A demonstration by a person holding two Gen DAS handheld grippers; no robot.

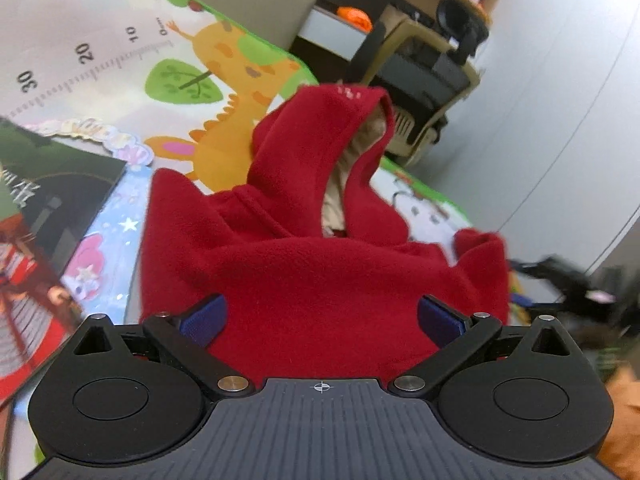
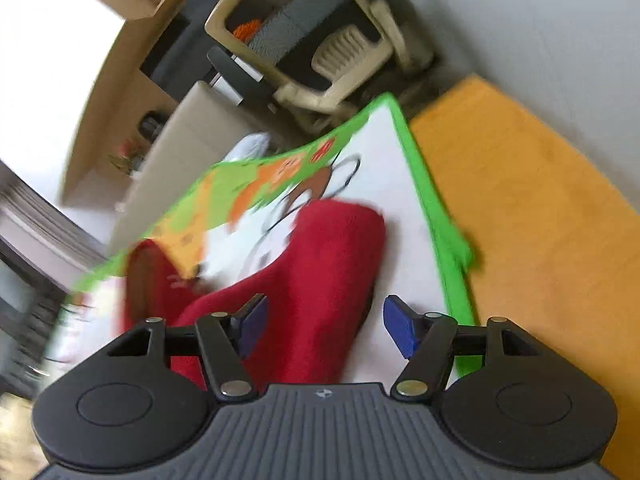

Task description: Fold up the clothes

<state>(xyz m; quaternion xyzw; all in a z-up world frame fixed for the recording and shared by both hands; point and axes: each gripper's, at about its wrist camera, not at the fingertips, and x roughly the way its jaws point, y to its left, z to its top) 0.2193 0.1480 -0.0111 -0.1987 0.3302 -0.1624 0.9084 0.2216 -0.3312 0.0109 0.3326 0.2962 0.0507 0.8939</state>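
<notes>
— So, where does it all lie, biggest first?

— Under everything is the mat (image 1: pixel 120 40), the one with the giraffe and the green border, and an orange rug (image 2: pixel 540 220) runs along its edge. On the mat lies the hoodie (image 1: pixel 320 280), red fleece. In the left view its hood (image 1: pixel 320 148) stands up, opening turned towards me with the pale lining showing, and the body is spread low and rumpled in front of it. In the right view a sleeve (image 2: pixel 332 272) reaches out across the mat.

— And your claws?

— Both spread wide, pinching nothing. My left claw (image 1: pixel 322 320) sits low over the body, red cloth between its blue pads (image 1: pixel 204 320). My right claw (image 2: pixel 320 332) is over the sleeve, one pad above the fleece, the other above bare mat. That view is smeared, so I can't tell whether either pad touches cloth.

— Which step, then?

— I judge a grasp is being lined up, each claw over its own piece. How many folds are in already I can't settle; the hoodie is bunched, certainly not a neat packet.

— What does the next move want?

— Likely a firm pinch through thick fleece, taking only the layers meant to move.
</notes>
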